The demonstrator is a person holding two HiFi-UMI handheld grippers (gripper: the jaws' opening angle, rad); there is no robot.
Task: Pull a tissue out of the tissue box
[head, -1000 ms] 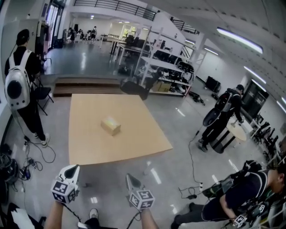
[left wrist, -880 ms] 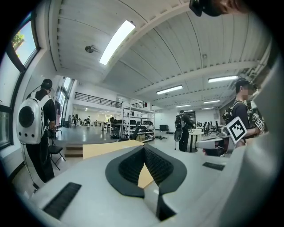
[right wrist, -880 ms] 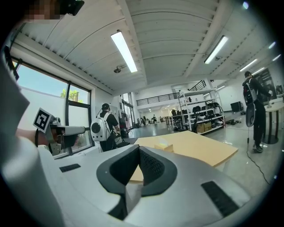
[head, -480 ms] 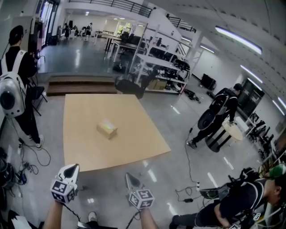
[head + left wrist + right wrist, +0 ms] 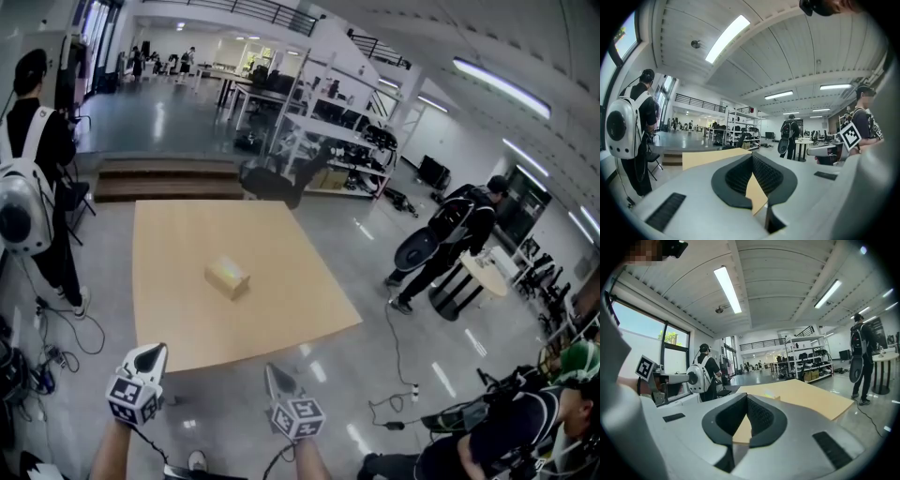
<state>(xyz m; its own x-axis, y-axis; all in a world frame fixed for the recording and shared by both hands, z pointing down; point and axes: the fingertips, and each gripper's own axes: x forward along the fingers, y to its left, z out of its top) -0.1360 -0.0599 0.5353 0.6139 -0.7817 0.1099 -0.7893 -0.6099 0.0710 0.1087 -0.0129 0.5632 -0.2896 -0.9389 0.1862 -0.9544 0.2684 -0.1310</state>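
At the far left a person with a white backpack (image 5: 21, 202) stands on the grey floor (image 5: 394, 375), beside the table's left edge.

My left hand holds the left gripper (image 5: 150, 354) low at the bottom of the head view, forearm (image 5: 105, 455) reaching forward, marker cube (image 5: 131, 399) facing up. It points ahead at the table (image 5: 178, 234) and sits over the floor, short of the near edge. In the left gripper view its ribbed pads (image 5: 764, 173) meet at the tip with nothing between them, and the tabletop (image 5: 705, 157) shows nearly edge-on, so I am holding it close to level.

The tissue box (image 5: 228, 277) lies near the middle of the table, set at an angle to its edges, well apart from both grippers. I cannot tell from here whether a tissue sticks out of it.

My right hand carries the right gripper (image 5: 275, 373) just right of centre, also low, also over the floor before the table and aimed forward, about level with the left one. In the right gripper view its jaws are pressed together and hold nothing, with the table (image 5: 811, 397) stretching ahead.

Further right a person in dark clothes (image 5: 455, 239) stands by a small round table (image 5: 492, 274), and another person (image 5: 511, 422) crouches at the lower right corner.
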